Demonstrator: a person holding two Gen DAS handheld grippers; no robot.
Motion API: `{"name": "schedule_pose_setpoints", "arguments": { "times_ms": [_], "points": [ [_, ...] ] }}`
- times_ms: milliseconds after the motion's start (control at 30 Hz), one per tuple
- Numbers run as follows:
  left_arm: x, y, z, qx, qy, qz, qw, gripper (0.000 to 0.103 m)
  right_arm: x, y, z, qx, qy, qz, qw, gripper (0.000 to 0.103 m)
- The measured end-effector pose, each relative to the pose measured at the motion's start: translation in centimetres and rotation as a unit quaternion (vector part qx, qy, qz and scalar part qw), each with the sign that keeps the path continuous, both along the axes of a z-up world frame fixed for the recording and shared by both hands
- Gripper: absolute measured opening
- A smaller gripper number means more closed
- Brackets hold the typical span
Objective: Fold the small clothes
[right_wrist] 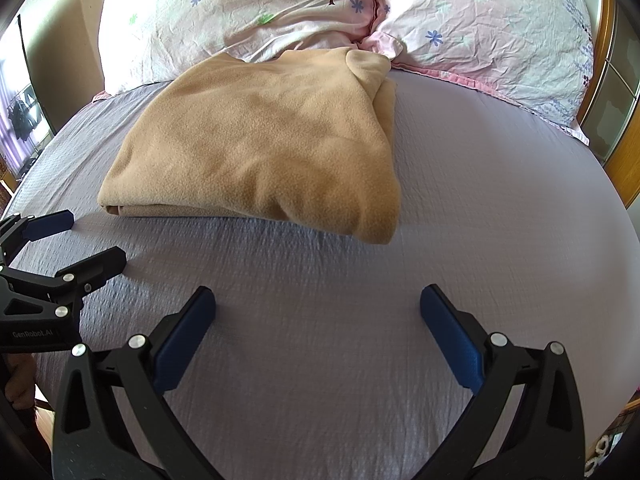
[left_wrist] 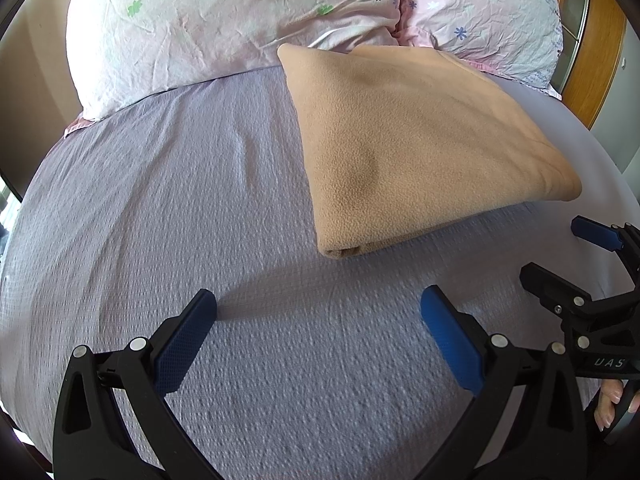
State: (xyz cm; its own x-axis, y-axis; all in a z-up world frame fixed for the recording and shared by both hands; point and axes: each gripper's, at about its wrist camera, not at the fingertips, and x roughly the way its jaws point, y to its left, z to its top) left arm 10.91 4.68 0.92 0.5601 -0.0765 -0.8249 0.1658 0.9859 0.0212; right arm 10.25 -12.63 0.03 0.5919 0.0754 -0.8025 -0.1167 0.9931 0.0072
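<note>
The left gripper (left_wrist: 318, 312) and right gripper (right_wrist: 318, 310) are held with jaws spread wide and empty over the lilac bedsheet (right_wrist: 500, 184). The tan fleece garment (right_wrist: 260, 148) lies folded just below the floral pillows (right_wrist: 248, 12). It is judged soft, light and thick, best taken at its near folded edge.
</note>
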Motion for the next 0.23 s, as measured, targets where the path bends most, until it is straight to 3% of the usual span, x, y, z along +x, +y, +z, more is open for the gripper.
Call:
{"name": "schedule_pose_setpoints", "arguments": {
  "times_ms": [233],
  "points": [
    [-0.11,0.0,0.07,0.0,-0.005,-0.001,1.0,0.102,-0.01,0.0,-0.01,0.0,0.0,0.0,1.0,0.101]
  ]
}}
